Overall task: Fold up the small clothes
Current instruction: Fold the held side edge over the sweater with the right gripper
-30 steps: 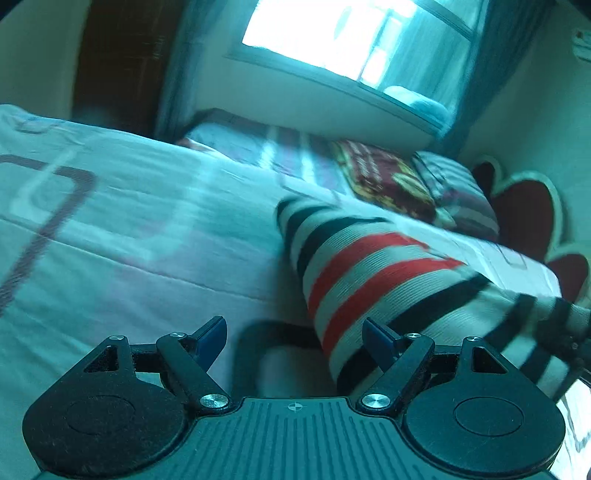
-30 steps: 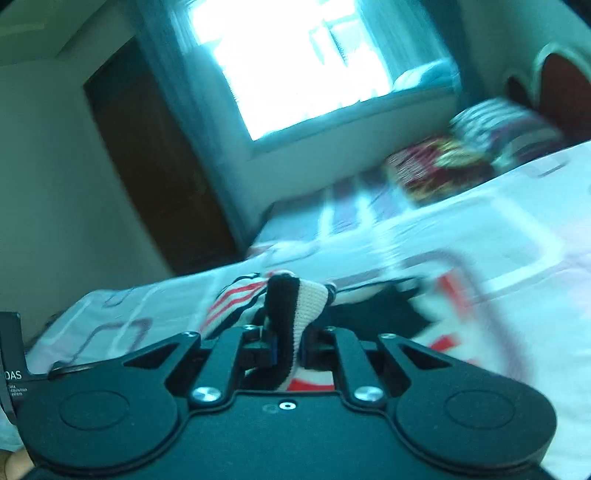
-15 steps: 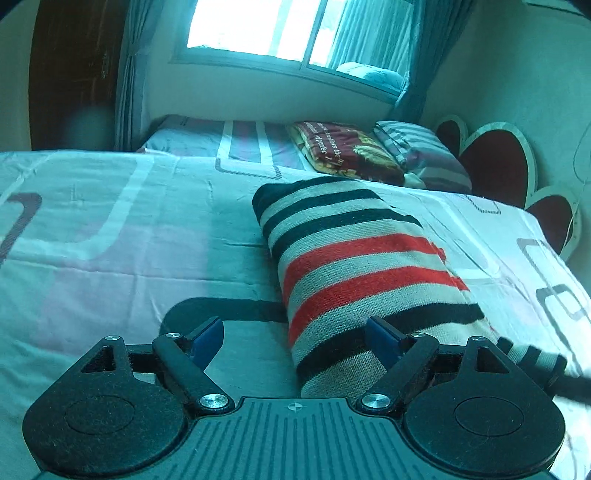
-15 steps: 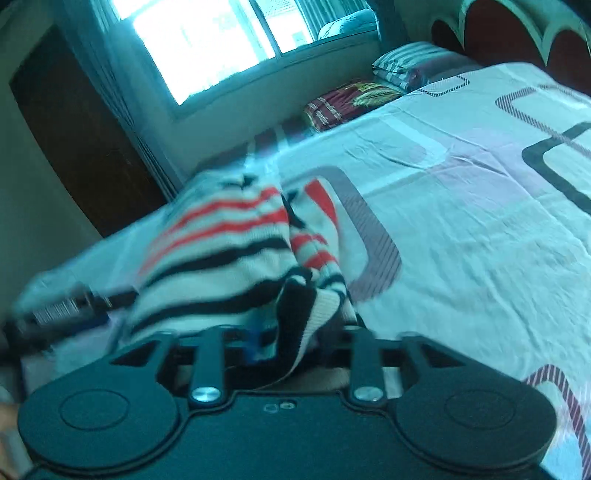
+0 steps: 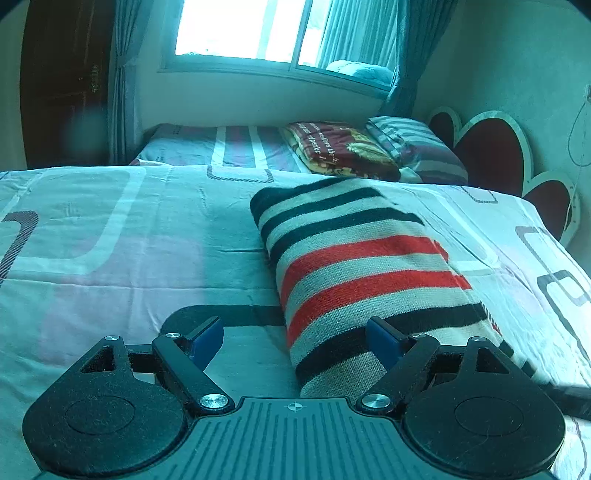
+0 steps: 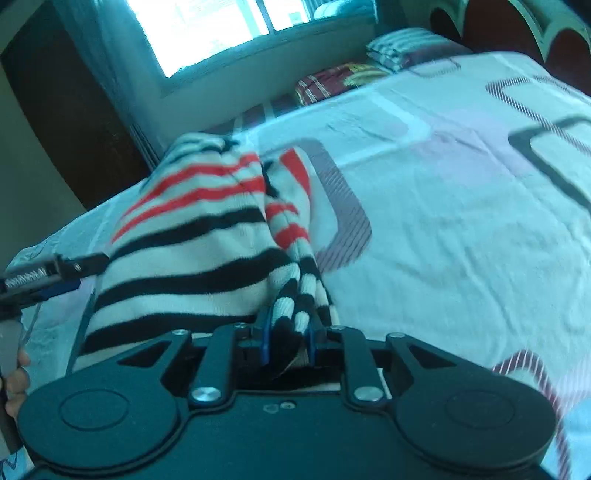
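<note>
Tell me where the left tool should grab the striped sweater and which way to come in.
Take the striped sweater at its near folded end, where the rounded roll faces the left tool. Come straight forward, low along the bedsheet: the open fingers probably just need to shift right to straddle that thick edge. The right tool already pinches the sleeve-like bunch on the other side.

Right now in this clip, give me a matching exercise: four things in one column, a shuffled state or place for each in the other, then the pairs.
Things:
1. left gripper
2. right gripper
3. striped sweater
4. dark red blanket

States or places:
A. folded beside a striped pillow, below the window
B. jaws closed on knit fabric
C. lying on the patterned bedsheet
D. jaws apart, gripping nothing

Pairs: 1-D, 2-B, 3-C, 4-A
</note>
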